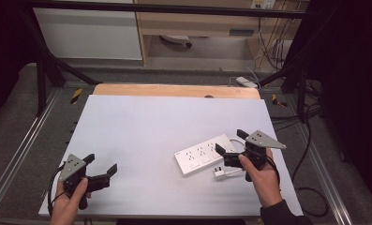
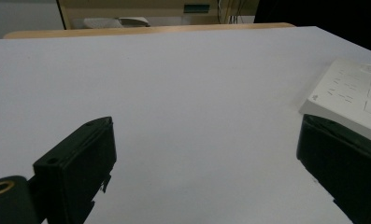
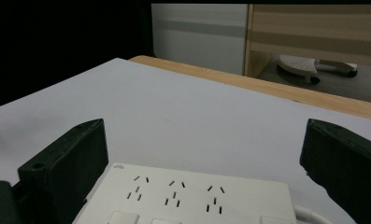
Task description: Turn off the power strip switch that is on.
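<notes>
The right gripper [image 1: 230, 143] hovered over the power strip [image 1: 206, 154] on the desk [image 1: 141, 126], fingers released; the left gripper [image 1: 100, 164] idled apart, released. Approach step; next, lowering and closing on the strip

power strip [image 1: 206, 153]: 1 | plug [image 1: 219, 173]: 1 | grippers: 2, left gripper [image 1: 100, 167], right gripper [image 1: 230, 141] | table [image 1: 141, 126]: 1

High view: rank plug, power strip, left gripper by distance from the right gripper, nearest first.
From the right gripper:
1. Power strip, right under and just left of its jaws.
2. Plug, white, on the table below the gripper by the hand; close to the strip's rank, but slightly farther.
3. Left gripper, across the table at the near left.
</notes>
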